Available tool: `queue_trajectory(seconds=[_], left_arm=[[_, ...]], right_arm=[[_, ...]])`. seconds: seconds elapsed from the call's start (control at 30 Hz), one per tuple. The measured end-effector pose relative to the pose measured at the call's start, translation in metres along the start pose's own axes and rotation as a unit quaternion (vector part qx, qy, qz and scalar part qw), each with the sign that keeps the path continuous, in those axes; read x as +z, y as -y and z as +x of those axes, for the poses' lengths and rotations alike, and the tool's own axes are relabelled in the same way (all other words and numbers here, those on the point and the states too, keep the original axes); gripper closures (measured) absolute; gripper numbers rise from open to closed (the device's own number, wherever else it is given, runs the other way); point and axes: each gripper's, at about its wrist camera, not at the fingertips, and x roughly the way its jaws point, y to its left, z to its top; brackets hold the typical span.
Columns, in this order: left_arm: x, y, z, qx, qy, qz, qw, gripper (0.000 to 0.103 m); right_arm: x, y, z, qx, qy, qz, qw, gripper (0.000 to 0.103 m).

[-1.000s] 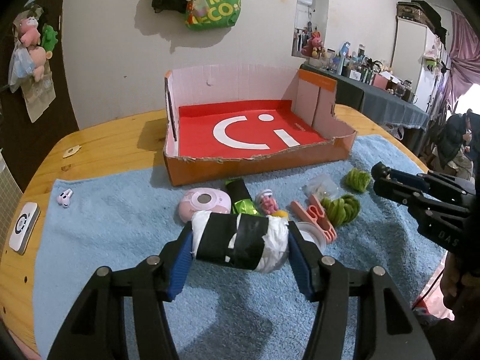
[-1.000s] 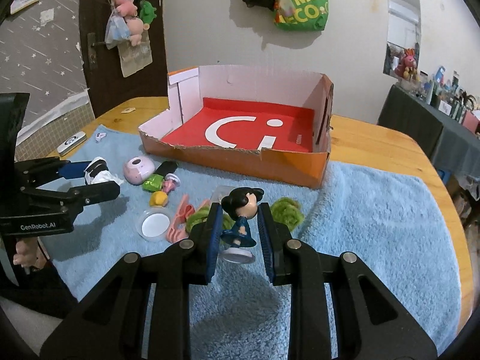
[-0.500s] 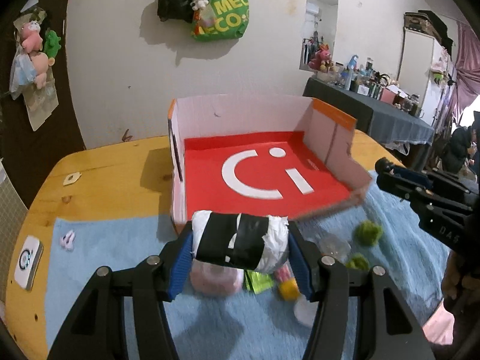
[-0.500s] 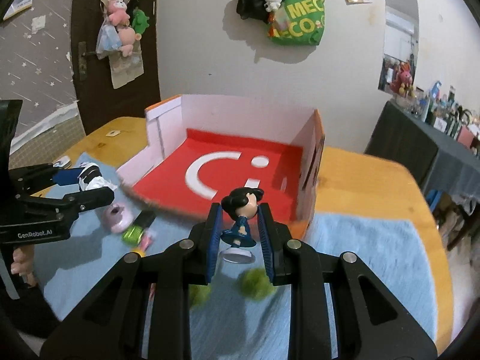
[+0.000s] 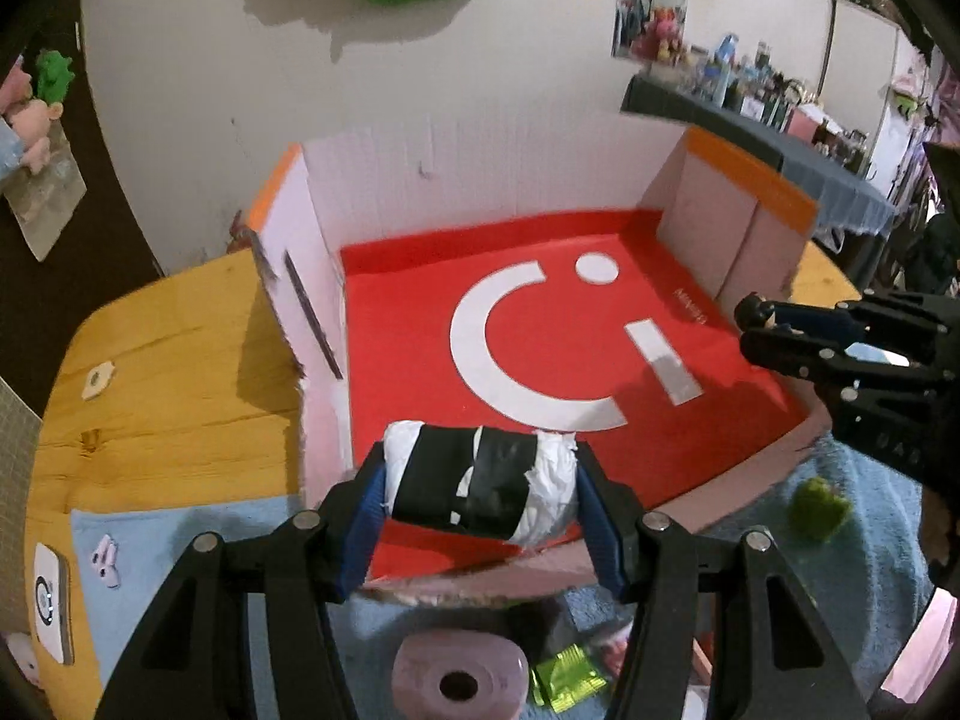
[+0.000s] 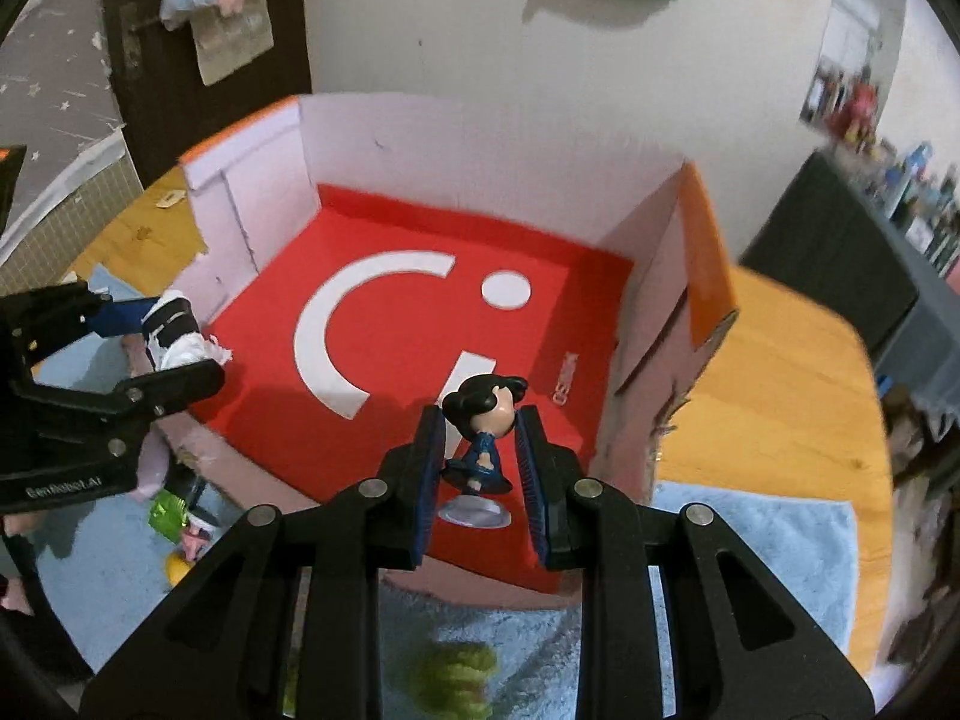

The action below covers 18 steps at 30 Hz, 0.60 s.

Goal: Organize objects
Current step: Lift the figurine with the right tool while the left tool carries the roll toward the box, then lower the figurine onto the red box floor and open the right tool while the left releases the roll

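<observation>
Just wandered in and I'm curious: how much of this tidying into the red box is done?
Nothing is in the red box yet. In hand: the left gripper holds a black-and-white wrapped bundle and the right gripper a small figurine, both over the box. Left: the pink round case and green fuzzy bits on the towel.

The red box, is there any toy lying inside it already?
No, the red box floor shows only its white logo; the taped bundle and the doll hang above it in the grippers.
</observation>
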Motion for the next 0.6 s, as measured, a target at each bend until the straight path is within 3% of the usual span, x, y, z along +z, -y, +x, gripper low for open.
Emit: queue_trajectory(seconds=[0.17,0.6], left_arm=[[0.001,-0.002,0.023,-0.002,-0.033,-0.001,0.9994,0.043],[0.005,0.003,0.038,0.027,-0.044,0.035,0.9981,0.042]], right_arm=[[0.005,0.008,0.02,0.001,-0.037,0.0,0.999,0.08],[-0.003,-0.002,0.044,-0.004,-0.089,-0.047,0.995,0.08]])
